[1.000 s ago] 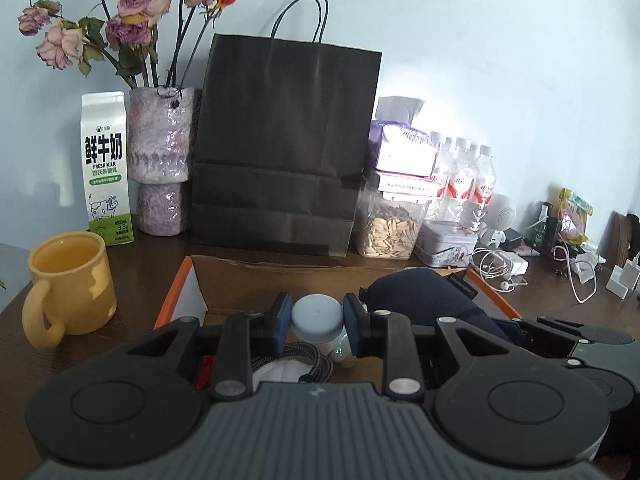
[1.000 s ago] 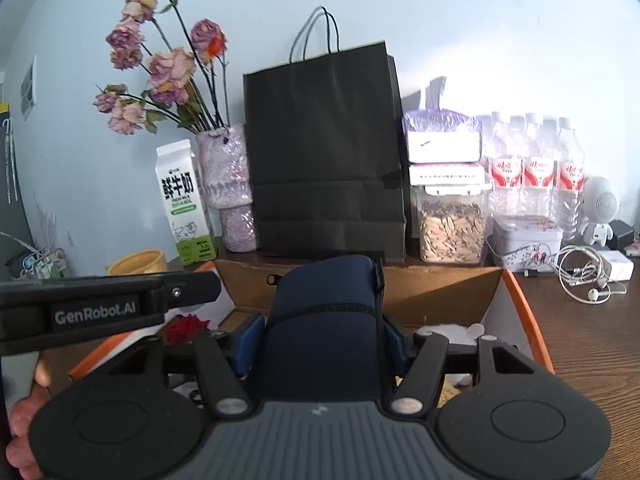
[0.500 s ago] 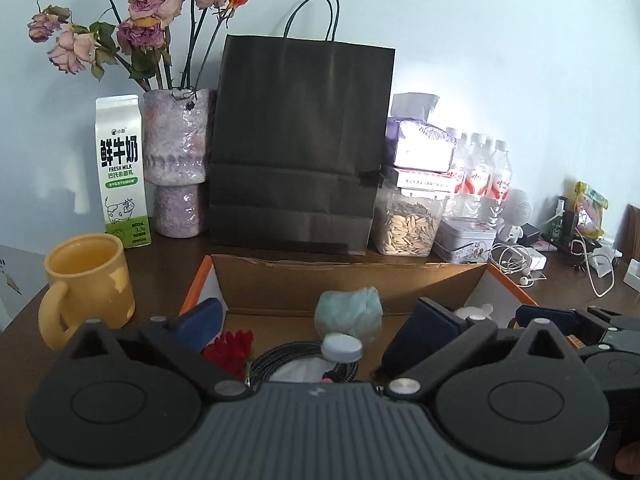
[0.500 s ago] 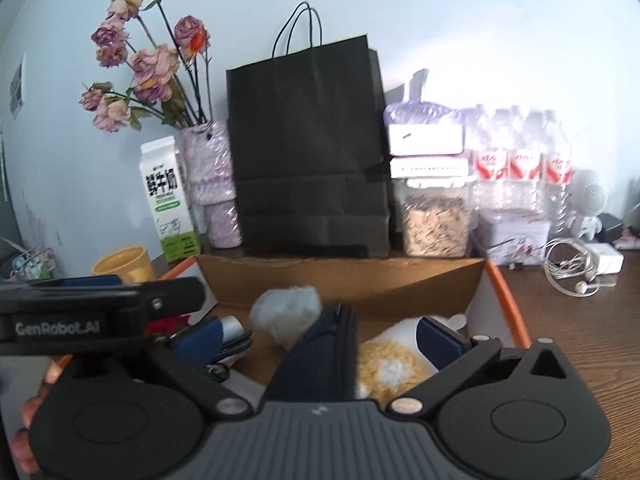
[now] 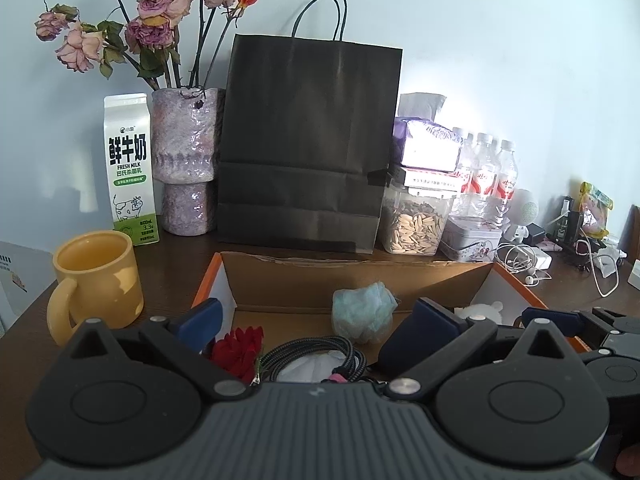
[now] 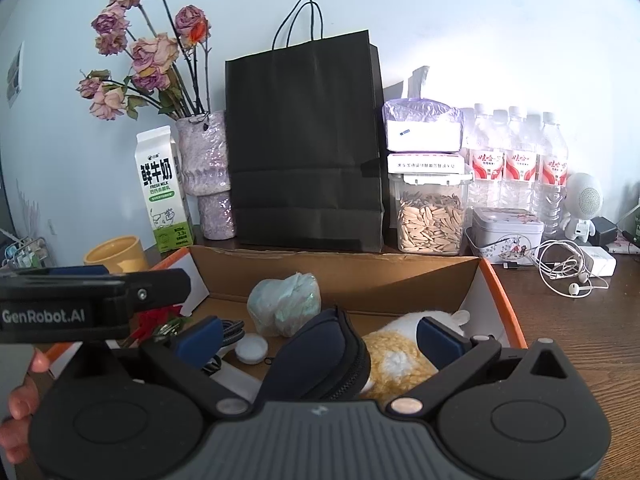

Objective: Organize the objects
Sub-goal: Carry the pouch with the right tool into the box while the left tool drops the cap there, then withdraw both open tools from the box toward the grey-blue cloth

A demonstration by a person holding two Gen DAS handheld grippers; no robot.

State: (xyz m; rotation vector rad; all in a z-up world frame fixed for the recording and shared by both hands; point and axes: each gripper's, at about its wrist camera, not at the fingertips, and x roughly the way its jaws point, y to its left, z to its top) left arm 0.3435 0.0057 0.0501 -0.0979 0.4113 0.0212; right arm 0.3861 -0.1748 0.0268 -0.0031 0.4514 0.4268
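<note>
**Both grippers spread wide over the cardboard box**

From my left wrist view, the left gripper (image 5: 318, 322) has its jaws spread wide with nothing pressed between the pads. Ahead of it sits the cardboard box (image 5: 356, 276) with orange edges. Inside I see a pale blue crumpled wad (image 5: 364, 310) at about 12 o'clock from the gripper, a red flower (image 5: 238, 350) at about 10 o'clock near the left finger, and a coiled braided cable (image 5: 316, 354) right below the centre. At 3 o'clock the right gripper's (image 6: 320, 338) blue pad pokes into this view.

From my right wrist view, that gripper also stands wide, gripping nothing. A dark blue zippered pouch (image 6: 320, 354) lies between its fingers, leaning left, apart from both pads as far as I can tell. Beside the pouch, toward 2 o'clock, lies a yellow and white plush toy (image 6: 396, 354), partly behind the right finger. A small white round lid (image 6: 251, 348) rests at 10 o'clock, just in front of the wad.

Behind the box at 12 o'clock stands a black paper bag (image 6: 304, 140); a milk carton (image 5: 129, 168) and a vase of dried roses (image 5: 182, 160) are at 11 o'clock, a yellow mug (image 5: 96, 280) at 9 o'clock, and a jar of seeds (image 6: 432, 216) at 1 o'clock.
</note>
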